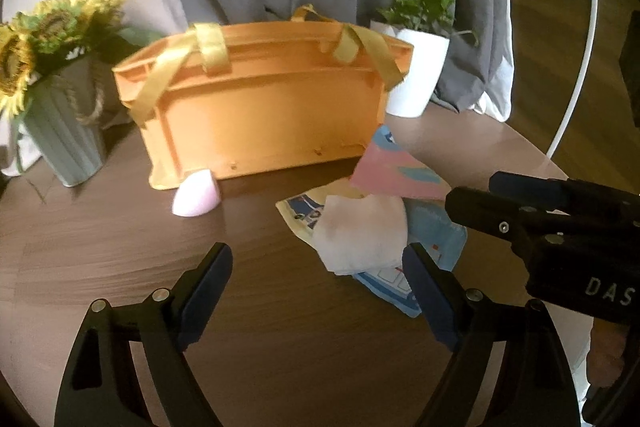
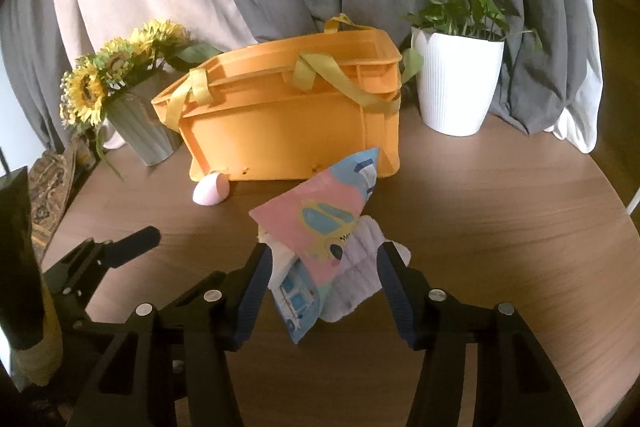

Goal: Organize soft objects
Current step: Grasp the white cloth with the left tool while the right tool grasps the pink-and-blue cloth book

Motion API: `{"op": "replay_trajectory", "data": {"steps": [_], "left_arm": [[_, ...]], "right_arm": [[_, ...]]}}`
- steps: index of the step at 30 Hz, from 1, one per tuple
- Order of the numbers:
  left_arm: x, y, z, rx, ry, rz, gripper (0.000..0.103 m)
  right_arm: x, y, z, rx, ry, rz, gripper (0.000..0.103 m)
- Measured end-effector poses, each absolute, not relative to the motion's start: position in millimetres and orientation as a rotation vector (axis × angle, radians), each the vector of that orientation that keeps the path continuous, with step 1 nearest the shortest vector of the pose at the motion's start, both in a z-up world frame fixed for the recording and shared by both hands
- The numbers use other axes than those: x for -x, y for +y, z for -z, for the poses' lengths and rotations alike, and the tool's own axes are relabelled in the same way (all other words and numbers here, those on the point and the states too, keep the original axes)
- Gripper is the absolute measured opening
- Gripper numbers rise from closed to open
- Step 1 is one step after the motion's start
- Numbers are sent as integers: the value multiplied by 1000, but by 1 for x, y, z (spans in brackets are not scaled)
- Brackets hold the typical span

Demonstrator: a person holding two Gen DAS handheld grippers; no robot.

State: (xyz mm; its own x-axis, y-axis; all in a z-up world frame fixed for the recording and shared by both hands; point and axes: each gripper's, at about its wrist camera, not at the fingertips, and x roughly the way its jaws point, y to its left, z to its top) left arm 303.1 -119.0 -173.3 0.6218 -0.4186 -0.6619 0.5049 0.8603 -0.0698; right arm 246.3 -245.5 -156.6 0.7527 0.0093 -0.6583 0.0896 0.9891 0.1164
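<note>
Nearest the right wrist camera, the right gripper (image 2: 322, 279) was seen partly closed around a loose pile of cloths (image 2: 320, 247) on the desk (image 2: 500, 227). The patterned pink and blue cloth (image 2: 320, 223) and a pale towel (image 2: 360, 263) lay between its fingers (image 2: 250, 291). Whether the pads were already pressing on the fabric could not be told.

In the left wrist view, the left gripper (image 1: 318, 291) was held wide and released, with nothing between its fingers. Only its right finger stood just beside the white cloth (image 1: 364, 231) at the edge of the pile.

Further back, a pink egg-shaped sponge (image 1: 196, 195) rested against the base of the orange crate (image 1: 264, 119), which stood behind the pile with yellow straps (image 1: 212, 47) draped over its rim. A sunflower vase (image 1: 60, 131) and a white plant pot (image 1: 416, 71) flanked it.

It was judged that only the top layer might be caught, so the lower cloths could slip out or trail. The straps across the crate's opening could also snag fabric being dropped in.
</note>
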Motion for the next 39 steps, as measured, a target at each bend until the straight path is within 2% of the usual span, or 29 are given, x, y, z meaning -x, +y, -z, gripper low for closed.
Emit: {"op": "replay_trajectory", "data": {"steps": [11, 16, 23, 27, 31, 37, 39], "left_arm": [[-313, -135, 187, -133, 754, 615, 85], [-319, -140, 193, -125, 769, 628, 77], [-322, -147, 197, -116, 785, 652, 56], [-324, -149, 200, -93, 802, 681, 43], [-323, -150, 202, -79, 812, 694, 34], [-324, -146, 199, -39, 817, 686, 17], [-324, -144, 198, -25, 821, 682, 8]], "right_arm": [[-256, -252, 169, -195, 735, 42, 53], [-258, -251, 173, -201, 744, 37, 53], [-262, -251, 178, -207, 763, 27, 46], [-265, -251, 181, -216, 775, 24, 36], [-265, -251, 183, -224, 781, 20, 24], [-264, -252, 184, -231, 782, 14, 17], [-264, -252, 184, -234, 782, 15, 13]]}}
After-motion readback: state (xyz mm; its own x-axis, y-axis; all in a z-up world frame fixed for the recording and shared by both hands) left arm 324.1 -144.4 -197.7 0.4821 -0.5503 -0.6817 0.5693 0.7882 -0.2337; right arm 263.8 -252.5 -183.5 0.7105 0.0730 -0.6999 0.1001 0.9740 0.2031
